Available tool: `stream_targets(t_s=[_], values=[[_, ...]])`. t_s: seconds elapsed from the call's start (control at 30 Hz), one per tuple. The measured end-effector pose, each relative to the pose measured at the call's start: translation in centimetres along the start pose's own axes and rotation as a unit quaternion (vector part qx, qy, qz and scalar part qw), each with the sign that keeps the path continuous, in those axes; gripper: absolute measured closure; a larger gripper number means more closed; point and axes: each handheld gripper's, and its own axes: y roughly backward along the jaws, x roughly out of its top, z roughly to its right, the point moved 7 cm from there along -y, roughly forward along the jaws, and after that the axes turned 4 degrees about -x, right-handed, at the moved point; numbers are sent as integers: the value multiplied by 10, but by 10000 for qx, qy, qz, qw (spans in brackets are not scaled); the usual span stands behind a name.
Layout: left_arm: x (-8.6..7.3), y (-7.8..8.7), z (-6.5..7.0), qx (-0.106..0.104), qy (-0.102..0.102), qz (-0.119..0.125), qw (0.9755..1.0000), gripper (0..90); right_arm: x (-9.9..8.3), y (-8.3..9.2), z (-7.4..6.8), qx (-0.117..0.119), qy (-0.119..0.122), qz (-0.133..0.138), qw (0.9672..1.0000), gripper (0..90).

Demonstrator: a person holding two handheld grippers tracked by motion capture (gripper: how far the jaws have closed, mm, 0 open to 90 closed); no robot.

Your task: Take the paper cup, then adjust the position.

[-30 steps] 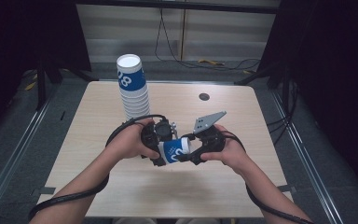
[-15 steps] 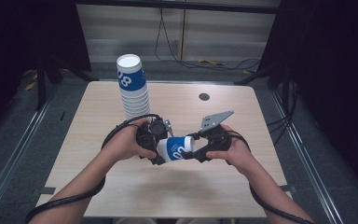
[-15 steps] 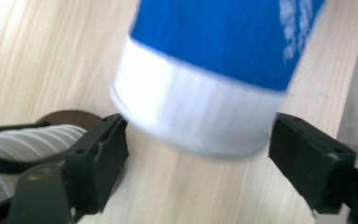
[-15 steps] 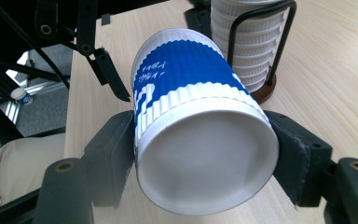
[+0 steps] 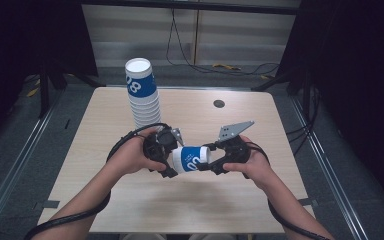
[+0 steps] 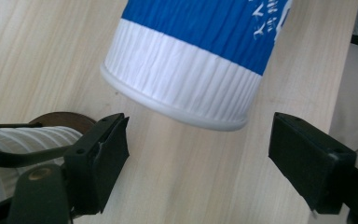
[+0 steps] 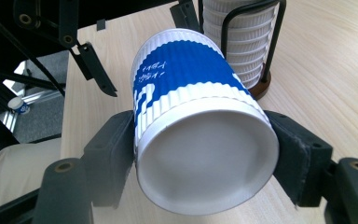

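The cup [image 5: 192, 158] lies on its side in the air just above the desk [image 5: 260, 125], in front of the cup stack [image 5: 142, 97] and near its foot. The right gripper [image 7: 205, 154] is clenched on the cup's closed base end, one pad on each side of the ribbed white band. The left gripper [image 6: 196, 149] has just been opening: its jaws stand apart on either side of the cup's other end, and neither pad touches the paper (the rim hangs free between them).

So the whole cup now hangs from one grasp, taken near one end. My worry is tilt: with the far end unsupported, the cup could pivot in the right pads and droop toward the desk. Squeezing harder to stop that may dent the thin wall. The left jaws are also close to the rim; pulling away at a slant could clip it and knock the cup loose, or swing it into the stack behind.
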Motion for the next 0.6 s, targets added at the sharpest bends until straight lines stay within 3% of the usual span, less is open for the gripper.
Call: stream_targets(t_s=[0.17,0.23,0.33,0.6], values=[[-5,-3,-2,-6,166,218,9996,191,-3,4,2,-33,-74,67,9999,283],[-6,-3,-3,-16,104,244,9996,191,-4,5,3,-37,-76,59,9999,283],[-8,-5,-3,-18,242,370,9990,189,-5,6,4,-41,-102,71,9999,283],[-10,-7,-3,-54,301,590,9978,188,-5,8,4,-42,-125,117,9998,282]])
